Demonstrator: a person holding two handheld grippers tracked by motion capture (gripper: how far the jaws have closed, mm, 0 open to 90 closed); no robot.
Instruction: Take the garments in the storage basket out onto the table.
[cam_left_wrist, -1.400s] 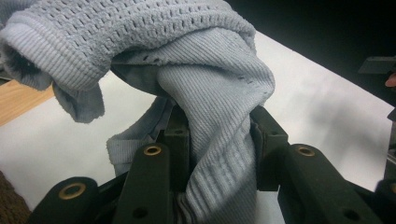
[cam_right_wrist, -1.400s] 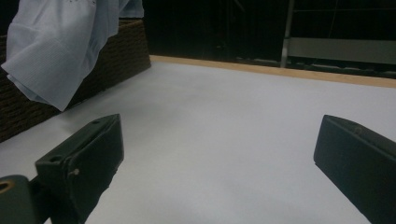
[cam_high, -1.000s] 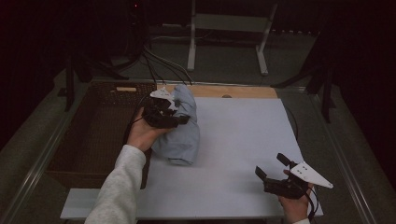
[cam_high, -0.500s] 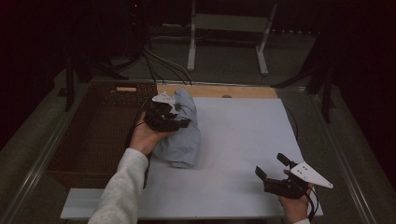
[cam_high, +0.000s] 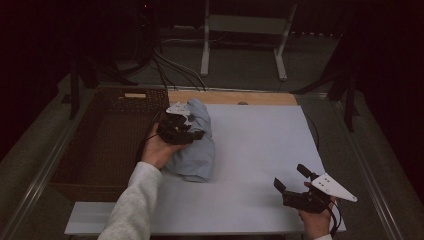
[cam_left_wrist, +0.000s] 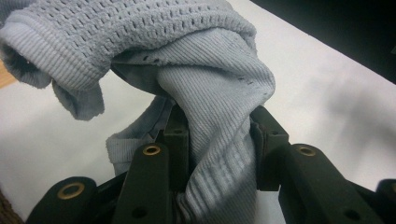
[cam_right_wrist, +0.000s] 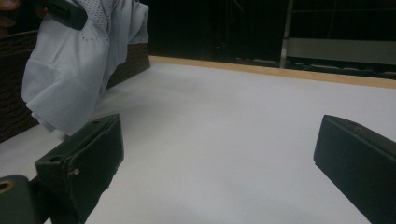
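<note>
- Change since a second ago: your left gripper (cam_high: 197, 134) has carried the pale blue knit garment (cam_high: 196, 150) a little toward you and toward the basket side; in the earlier high views it sat slightly farther up the mat. Your right gripper (cam_high: 295, 181) has not moved.
- What that suggests: the garment looks mid-lift, probably on its way into the wicker basket (cam_high: 105, 145) to the outer side of your left jaws. It is not over the basket yet; most of the cloth hangs below and inboard of the jaws, its lower folds seemingly close to or brushing the mat.
- Left fingers (cam_left_wrist: 175, 140): pinching a thick ribbed fold of the garment (cam_left_wrist: 210, 93) between them, cloth bunched right down to the jaw roots. An open-knit cuff droops above and to one side of the tips.
- Right fingers (cam_right_wrist: 79, 163): spread wide, nothing between them, low over bare mat. The garment (cam_right_wrist: 70, 79) hangs well ahead of them, apart.
- Surface: white mat (cam_high: 260, 150) on a table, a strip of wood (cam_high: 235, 97) showing along its far edge, beyond both grippers.
- Room: dark; a pale metal stand (cam_high: 245, 30) and floor cables (cam_high: 165, 60) lie past the far edge.
</note>
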